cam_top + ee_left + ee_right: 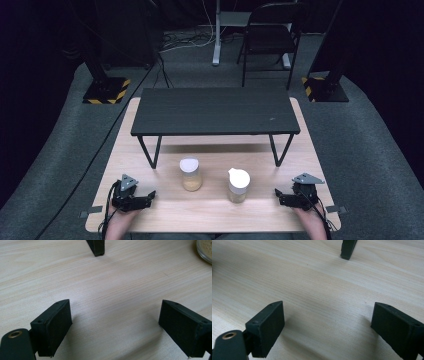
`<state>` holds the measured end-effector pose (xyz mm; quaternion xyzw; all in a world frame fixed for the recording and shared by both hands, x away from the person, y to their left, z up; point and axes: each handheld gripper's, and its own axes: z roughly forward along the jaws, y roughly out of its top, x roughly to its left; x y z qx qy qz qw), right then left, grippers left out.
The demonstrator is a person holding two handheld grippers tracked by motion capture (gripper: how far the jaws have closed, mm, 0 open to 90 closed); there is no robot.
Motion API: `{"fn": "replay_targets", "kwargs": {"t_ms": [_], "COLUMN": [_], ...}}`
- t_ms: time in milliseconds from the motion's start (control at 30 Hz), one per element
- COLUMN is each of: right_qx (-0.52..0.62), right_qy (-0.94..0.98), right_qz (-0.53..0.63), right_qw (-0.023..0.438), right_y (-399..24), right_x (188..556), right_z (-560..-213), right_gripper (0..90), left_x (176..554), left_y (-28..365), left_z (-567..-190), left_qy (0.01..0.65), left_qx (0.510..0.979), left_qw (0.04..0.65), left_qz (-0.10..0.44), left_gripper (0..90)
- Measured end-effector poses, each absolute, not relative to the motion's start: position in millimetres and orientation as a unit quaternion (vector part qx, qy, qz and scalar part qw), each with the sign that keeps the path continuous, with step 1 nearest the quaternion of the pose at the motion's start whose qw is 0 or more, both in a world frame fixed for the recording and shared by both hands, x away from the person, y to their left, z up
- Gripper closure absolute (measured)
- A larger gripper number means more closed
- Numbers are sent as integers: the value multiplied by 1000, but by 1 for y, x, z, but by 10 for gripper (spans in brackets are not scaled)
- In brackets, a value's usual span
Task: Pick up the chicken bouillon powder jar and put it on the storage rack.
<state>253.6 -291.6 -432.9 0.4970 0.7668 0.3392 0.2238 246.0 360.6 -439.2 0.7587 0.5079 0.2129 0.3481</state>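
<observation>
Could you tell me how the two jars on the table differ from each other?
The left jar stands farther back, nearer the black shelf; the right jar sits closer to the person. The left jar's lid looks flat and round with a greyish tint; the right jar's lid is whiter and has a small point at its back edge. Both are upright, clear, hold something pale tan, and stand untouched between the open left gripper and right gripper.

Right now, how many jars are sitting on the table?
2. One jar with a flat white lid stands left of centre, in front of the black shelf. The other, with a spouted white lid, stands to its right, slightly nearer the person. None seems hidden.
</observation>
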Motion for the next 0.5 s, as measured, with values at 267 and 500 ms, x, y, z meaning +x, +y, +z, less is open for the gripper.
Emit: {"fn": "replay_targets", "kwargs": {"t_ms": [267, 500], "right_qx": [497, 498], "right_qy": [767, 766], "right_qz": [339, 339], "right_qw": [224, 224], "right_y": [-291, -291], "right_x": [254, 254], "right_z": [-433, -433], "right_gripper": [101, 99], "left_x": [244, 236], "left_y": [366, 373], "left_z": [-439, -437], "left_qy": [511, 509], "left_qx": [753, 741], "left_qw": [358, 384], "left_qz": [211, 211], "left_gripper": [120, 125]}}
